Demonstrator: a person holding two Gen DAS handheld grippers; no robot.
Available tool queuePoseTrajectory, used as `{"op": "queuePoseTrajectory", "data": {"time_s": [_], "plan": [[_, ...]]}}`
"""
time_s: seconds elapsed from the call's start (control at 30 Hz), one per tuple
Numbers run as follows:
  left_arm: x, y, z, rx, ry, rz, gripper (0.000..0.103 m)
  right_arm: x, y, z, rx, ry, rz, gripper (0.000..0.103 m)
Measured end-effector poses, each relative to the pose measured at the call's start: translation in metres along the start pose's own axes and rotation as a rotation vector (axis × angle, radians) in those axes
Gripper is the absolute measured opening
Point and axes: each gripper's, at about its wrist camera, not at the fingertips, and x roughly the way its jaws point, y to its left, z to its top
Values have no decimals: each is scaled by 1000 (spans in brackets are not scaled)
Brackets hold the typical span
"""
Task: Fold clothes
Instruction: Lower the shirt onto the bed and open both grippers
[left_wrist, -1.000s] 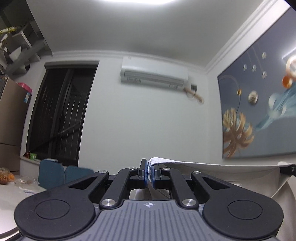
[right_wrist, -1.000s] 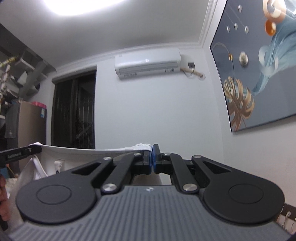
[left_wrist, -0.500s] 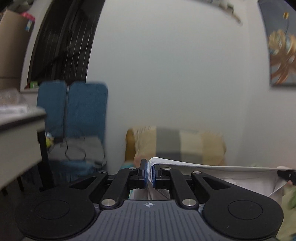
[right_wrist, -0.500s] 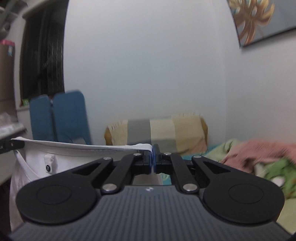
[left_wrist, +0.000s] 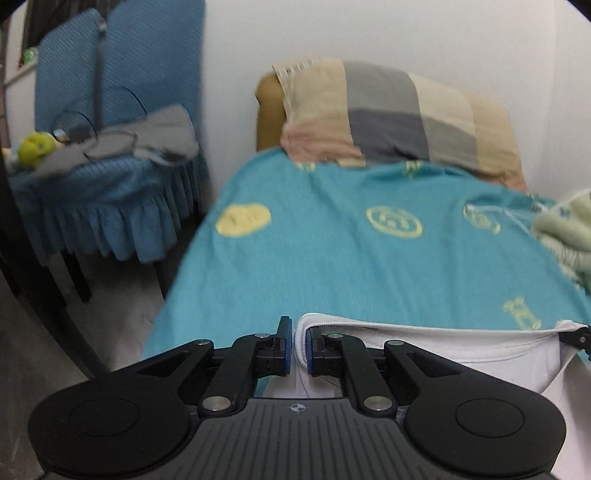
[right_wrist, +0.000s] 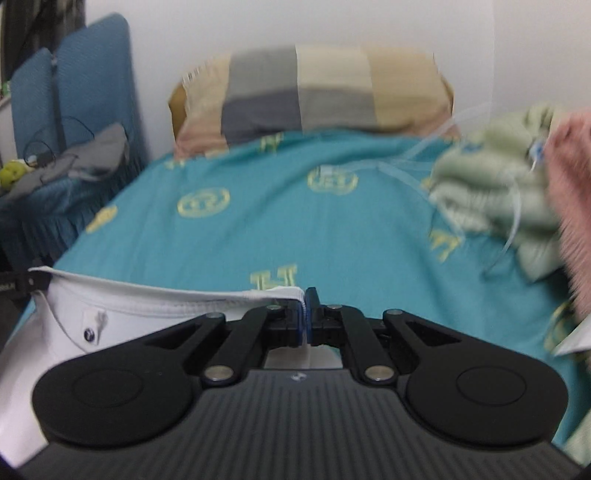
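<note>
— Both of my grippers have swung down from the ceiling and wall; now I look over the teal bedsheet (left_wrist: 332, 258) toward the striped pillow (left_wrist: 399, 118) at twelve o'clock.

— And the garment?

— The white garment (right_wrist: 147, 321) hangs stretched between us, just over the near end of the bed. My right gripper (right_wrist: 306, 321) is pressed together on one corner of its hem. My left gripper (left_wrist: 294, 347) is opening: a gap shows beside the ribbed edge, which leans on the right-hand pad.

— Which step is that?

— Laying it flat before the first fold, I'd judge. At two o'clock sit a green blanket (right_wrist: 491, 206) and something pink (right_wrist: 576, 206), clear of my landing spot.

— Next?

— Lower the cloth onto the sheet, let the right corner go, then smooth it and pick new corners.
</note>
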Motion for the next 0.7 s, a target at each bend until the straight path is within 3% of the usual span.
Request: {"op": "queuePoseTrajectory", "data": {"time_s": [0.13, 0.17, 0.2, 0.27, 0.33, 0.47, 0.7], "plan": [[-3, 9, 5, 8, 15, -7, 31, 3, -4, -1, 44, 28, 34, 14], [-6, 12, 7, 11, 15, -13, 48, 1, -5, 0, 50, 40, 31, 32], [-12, 16, 8, 8, 21, -8, 56, 0, -7, -1, 61, 51, 32, 51], [-38, 22, 13, 10, 9, 1, 76, -13, -12, 0, 98, 43, 47, 66], [-65, 31, 12, 14, -14, -1, 81, -32, -17, 1, 127, 34, 63, 66], [-135, 48, 7, -8, -35, -13, 81, -86, -24, 2, 150, 8, 71, 66], [-274, 54, -40, -17, -80, -40, 81, -213, -30, -21, 163, -33, 116, 66]]}}
